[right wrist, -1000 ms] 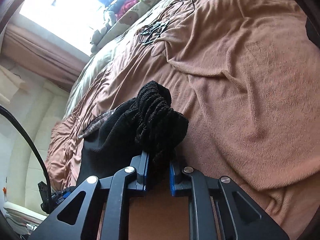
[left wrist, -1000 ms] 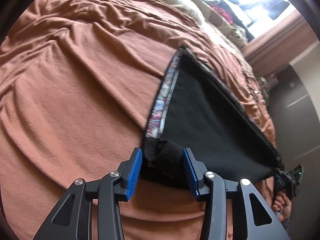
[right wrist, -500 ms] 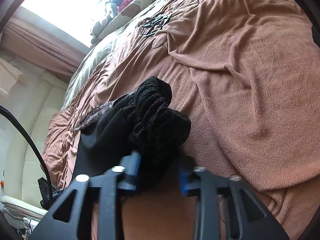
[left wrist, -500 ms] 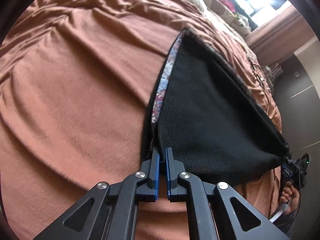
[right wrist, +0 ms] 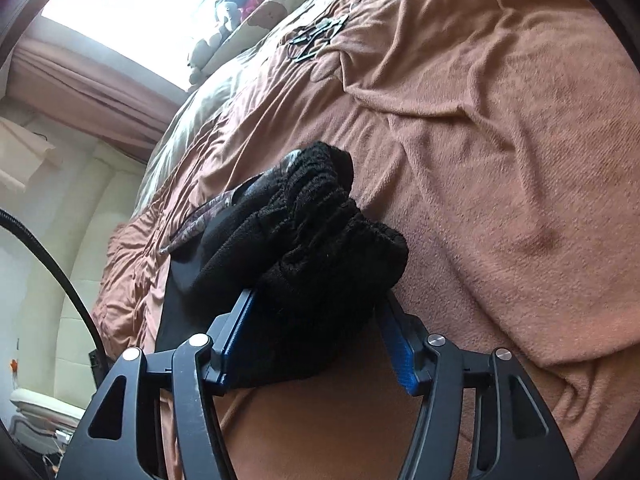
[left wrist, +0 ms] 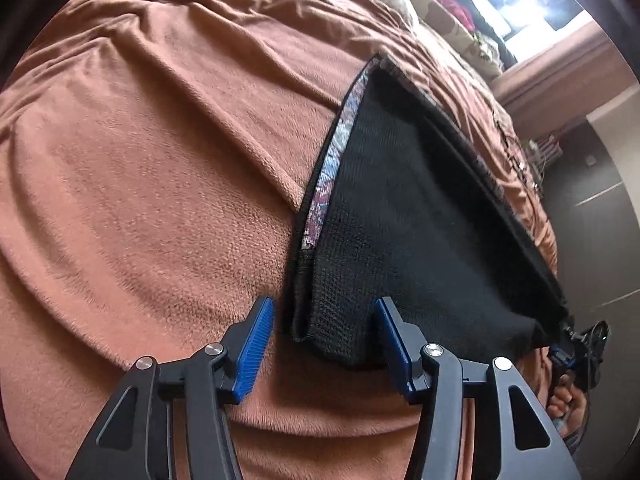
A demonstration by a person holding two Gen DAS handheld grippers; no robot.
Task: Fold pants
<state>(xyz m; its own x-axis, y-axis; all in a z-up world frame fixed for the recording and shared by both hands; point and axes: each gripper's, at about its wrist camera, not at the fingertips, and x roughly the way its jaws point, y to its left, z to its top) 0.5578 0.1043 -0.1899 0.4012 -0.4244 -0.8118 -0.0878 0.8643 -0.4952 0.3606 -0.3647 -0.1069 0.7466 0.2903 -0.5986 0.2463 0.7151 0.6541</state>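
The black pants (left wrist: 404, 216) lie on the blanket (left wrist: 160, 160), running toward 1 o'clock from my left tongs (left wrist: 324, 344). Its jaws are opening, the hem loose between them. My right tongs (right wrist: 316, 340) angle down, also opening around the bunched waistband (right wrist: 320, 216).

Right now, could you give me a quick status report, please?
Left gripper and right gripper opening, pads off cloth. Black pants folded on the brown blanket. Nothing in the way.
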